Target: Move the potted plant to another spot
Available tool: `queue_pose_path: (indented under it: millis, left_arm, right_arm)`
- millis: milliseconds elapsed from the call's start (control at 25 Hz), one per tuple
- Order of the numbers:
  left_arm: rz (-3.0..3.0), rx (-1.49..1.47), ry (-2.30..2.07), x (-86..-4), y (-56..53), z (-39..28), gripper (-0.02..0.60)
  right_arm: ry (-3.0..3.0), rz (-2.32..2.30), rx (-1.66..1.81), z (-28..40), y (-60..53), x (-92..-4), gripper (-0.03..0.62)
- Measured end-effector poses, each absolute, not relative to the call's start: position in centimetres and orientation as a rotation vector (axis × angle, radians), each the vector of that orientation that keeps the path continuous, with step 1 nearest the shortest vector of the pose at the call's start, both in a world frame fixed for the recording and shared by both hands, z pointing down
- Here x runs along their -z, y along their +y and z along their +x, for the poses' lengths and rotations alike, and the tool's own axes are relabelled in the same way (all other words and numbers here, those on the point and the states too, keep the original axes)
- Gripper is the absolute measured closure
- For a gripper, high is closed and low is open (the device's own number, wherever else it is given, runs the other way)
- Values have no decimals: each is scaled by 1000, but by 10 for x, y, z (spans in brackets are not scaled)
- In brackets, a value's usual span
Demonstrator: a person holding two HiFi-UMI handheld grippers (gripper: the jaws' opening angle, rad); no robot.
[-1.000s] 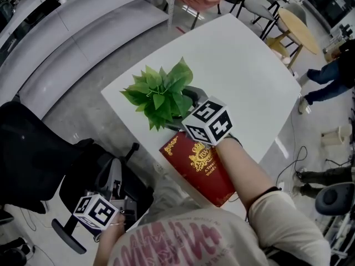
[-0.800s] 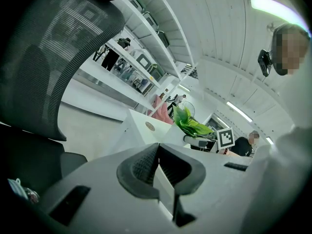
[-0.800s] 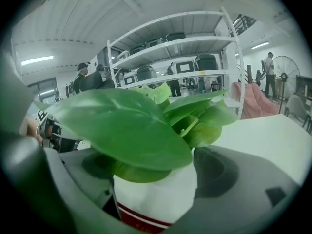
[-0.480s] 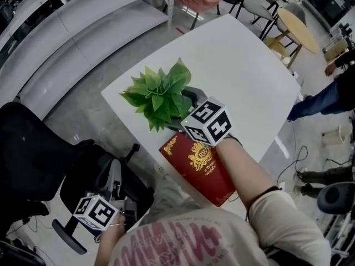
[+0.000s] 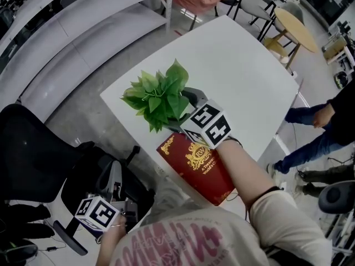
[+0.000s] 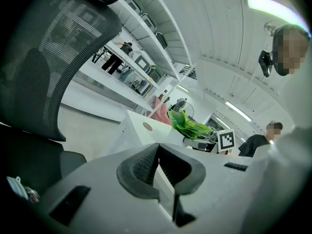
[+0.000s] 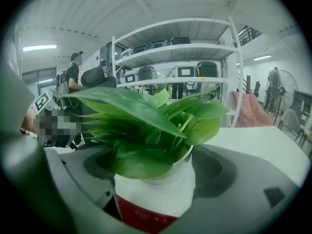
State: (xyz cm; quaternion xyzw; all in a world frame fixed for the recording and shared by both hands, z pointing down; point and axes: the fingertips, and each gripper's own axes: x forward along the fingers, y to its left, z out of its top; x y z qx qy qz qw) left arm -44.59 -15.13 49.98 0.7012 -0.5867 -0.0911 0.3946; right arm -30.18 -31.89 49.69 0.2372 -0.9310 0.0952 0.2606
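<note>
Green leaves, white pot, red gold-crested book, white table.

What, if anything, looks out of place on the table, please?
The potted plant seems to stand partly on the red book, which lies at the near edge of the table: an uneven footing. Nothing looks spilled or damaged.
</note>
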Motion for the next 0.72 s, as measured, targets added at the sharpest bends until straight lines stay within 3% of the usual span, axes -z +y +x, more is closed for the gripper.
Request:
queue_pose_path:
  millis: [720]
  left_arm:
    - [1849,230,-1476,-505,-144,-453,577]
  right_arm:
    - [-2582,790,-193,-295,-311,-481,134]
